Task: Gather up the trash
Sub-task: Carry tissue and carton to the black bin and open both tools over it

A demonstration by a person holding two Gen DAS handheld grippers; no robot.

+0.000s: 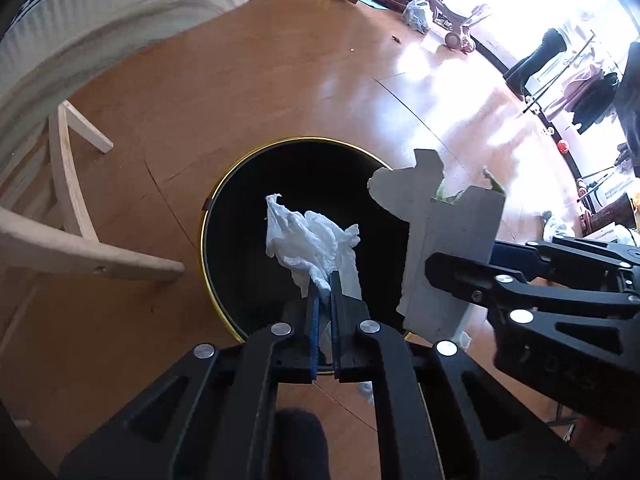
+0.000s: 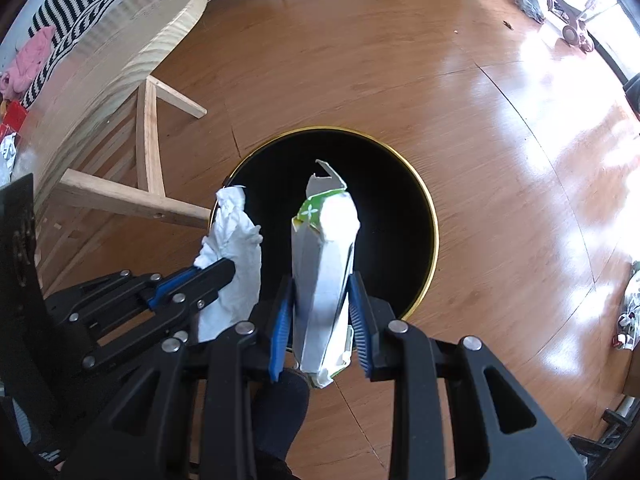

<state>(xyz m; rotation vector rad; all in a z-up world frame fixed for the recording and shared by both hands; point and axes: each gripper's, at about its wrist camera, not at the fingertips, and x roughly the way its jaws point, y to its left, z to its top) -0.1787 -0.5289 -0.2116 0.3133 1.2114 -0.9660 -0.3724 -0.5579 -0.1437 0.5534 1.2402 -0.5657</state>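
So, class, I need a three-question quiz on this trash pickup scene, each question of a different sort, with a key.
1. True or false: the left gripper is shut on the tissue.
2. Multiple choice: the right gripper holds
A. a bottle
B. a flattened carton
C. a spoon
3. Fill in: both items hang over the black ____ with the gold rim.

Key
1. True: its fingers pinch the crumpled tissue.
2. B: white card with a green print, clamped between the fingers.
3. bin, standing on the wooden floor.
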